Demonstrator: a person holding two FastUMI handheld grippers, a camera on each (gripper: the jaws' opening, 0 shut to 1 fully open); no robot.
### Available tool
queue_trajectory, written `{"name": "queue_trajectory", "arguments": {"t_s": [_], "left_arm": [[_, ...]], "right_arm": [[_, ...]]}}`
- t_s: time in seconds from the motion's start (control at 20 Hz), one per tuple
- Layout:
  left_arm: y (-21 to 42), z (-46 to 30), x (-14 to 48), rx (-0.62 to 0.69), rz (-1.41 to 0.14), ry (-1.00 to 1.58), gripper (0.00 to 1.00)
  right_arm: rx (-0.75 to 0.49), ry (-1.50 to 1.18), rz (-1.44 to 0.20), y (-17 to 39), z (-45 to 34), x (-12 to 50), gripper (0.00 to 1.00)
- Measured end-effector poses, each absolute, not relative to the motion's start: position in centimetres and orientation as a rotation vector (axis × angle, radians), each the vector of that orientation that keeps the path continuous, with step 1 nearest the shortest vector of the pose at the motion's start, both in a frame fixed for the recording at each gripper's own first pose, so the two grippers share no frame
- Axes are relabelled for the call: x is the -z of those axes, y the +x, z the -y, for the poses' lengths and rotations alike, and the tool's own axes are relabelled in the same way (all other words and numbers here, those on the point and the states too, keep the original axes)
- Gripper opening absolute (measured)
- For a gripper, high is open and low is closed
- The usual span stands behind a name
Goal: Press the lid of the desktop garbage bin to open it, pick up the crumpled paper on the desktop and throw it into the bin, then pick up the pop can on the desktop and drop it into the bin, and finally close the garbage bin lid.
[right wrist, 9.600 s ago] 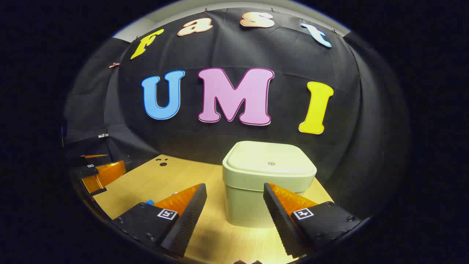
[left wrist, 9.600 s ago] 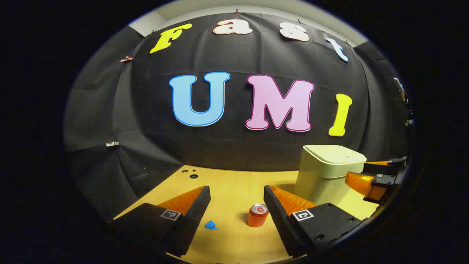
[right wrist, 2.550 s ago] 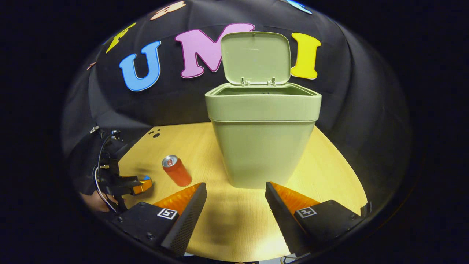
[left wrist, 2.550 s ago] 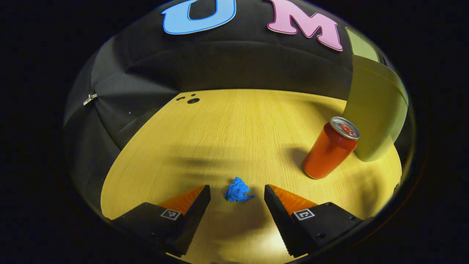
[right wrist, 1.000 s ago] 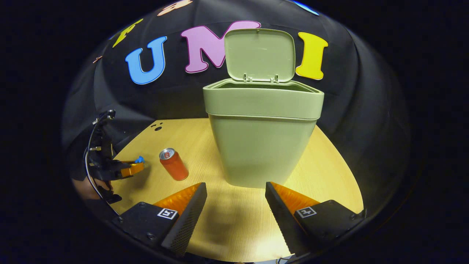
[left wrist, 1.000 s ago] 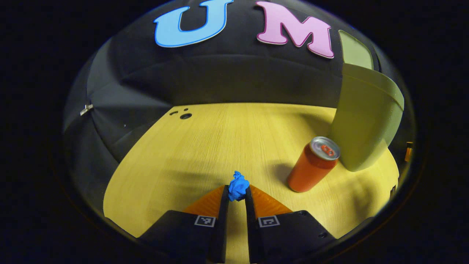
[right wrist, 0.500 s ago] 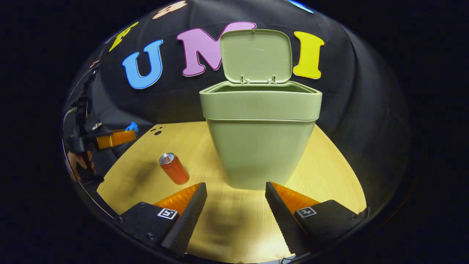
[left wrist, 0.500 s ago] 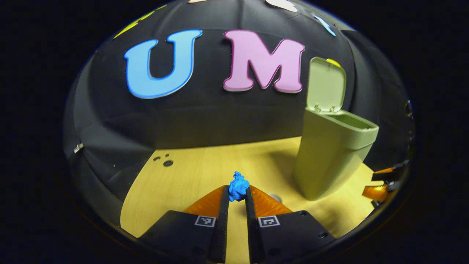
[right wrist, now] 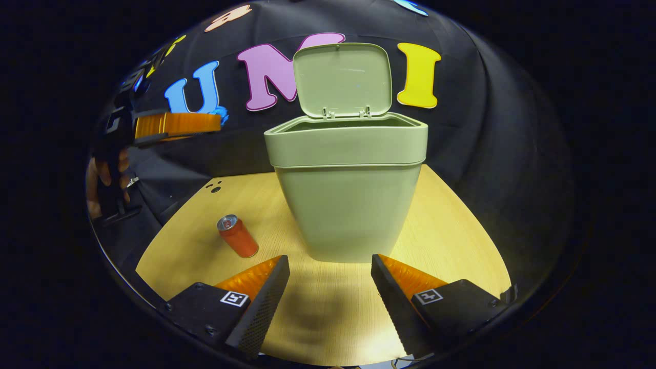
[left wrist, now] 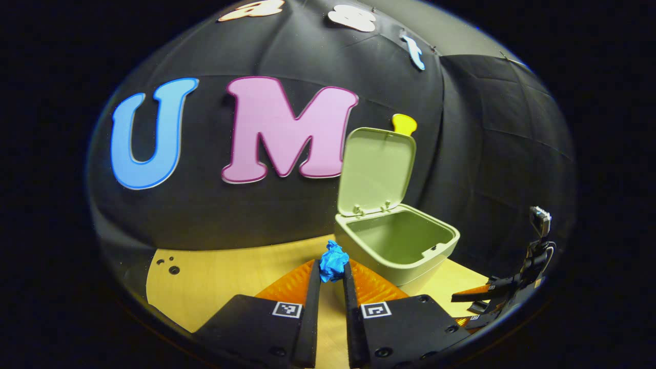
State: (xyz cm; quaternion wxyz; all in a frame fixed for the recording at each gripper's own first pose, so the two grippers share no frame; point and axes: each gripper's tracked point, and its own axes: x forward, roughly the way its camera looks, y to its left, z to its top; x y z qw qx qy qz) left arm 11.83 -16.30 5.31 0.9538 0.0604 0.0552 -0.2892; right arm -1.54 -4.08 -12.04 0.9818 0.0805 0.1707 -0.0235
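Observation:
My left gripper (left wrist: 332, 270) is shut on the blue crumpled paper (left wrist: 333, 260), held in the air above the table and left of the bin's mouth. The pale green bin (left wrist: 397, 245) stands with its lid (left wrist: 377, 170) swung up and its inside bare. In the right gripper view the same bin (right wrist: 348, 192) is straight ahead, lid (right wrist: 342, 79) upright, and the left gripper (right wrist: 218, 119) with the paper (right wrist: 222, 114) hangs high at the left, level with the rim. My right gripper (right wrist: 328, 279) is open above the table before the bin. The red pop can (right wrist: 237, 236) stands left of the bin.
The wooden table (right wrist: 451, 230) has a curved front edge and small holes (right wrist: 215, 187) at its far left. A hand (right wrist: 100, 177) holds the left gripper's handle. The right gripper (left wrist: 487, 300) appears low at the right in the left gripper view.
The left gripper closed on the paper on the table, lifted it and carried it up and toward the bin's open top. The right gripper has barely moved.

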Motion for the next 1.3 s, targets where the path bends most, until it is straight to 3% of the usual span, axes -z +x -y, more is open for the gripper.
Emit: {"name": "queue_trajectory", "arguments": {"t_s": [0.4, 0.45, 0.8, 0.95, 1.05, 1.1, 1.3], "left_arm": [[12.8, 24.2, -5.2, 0.706, -0.128, 0.102, 0.28], [13.0, 25.0, -5.2, 0.712, -0.129, 0.100, 0.24], [14.2, 28.0, -4.2, 0.726, -0.152, 0.139, 0.31], [14.1, 28.6, -4.5, 0.731, -0.137, 0.113, 0.58], [14.4, 28.1, -5.2, 0.700, -0.108, 0.114, 0.89], [14.3, 27.6, -5.5, 0.686, -0.097, 0.110, 0.95], [13.9, 24.4, -6.4, 0.627, -0.069, 0.056, 0.95]], "right_arm": [[0.072, 0.153, -0.352, -1.6, 6.7, 12.4, 1.00], [0.074, 0.154, -0.353, -1.6, 6.9, 12.5, 1.00], [0.054, 0.153, -0.351, -1.6, 8.1, 12.7, 1.00], [0.043, 0.153, -0.355, -1.3, 8.3, 12.7, 1.00], [0.031, 0.151, -0.359, -1.2, 8.3, 12.7, 1.00], [0.025, 0.145, -0.363, -1.1, 8.1, 12.8, 1.00], [0.005, 0.141, -0.373, -1.5, 7.1, 13.1, 1.00]]}}
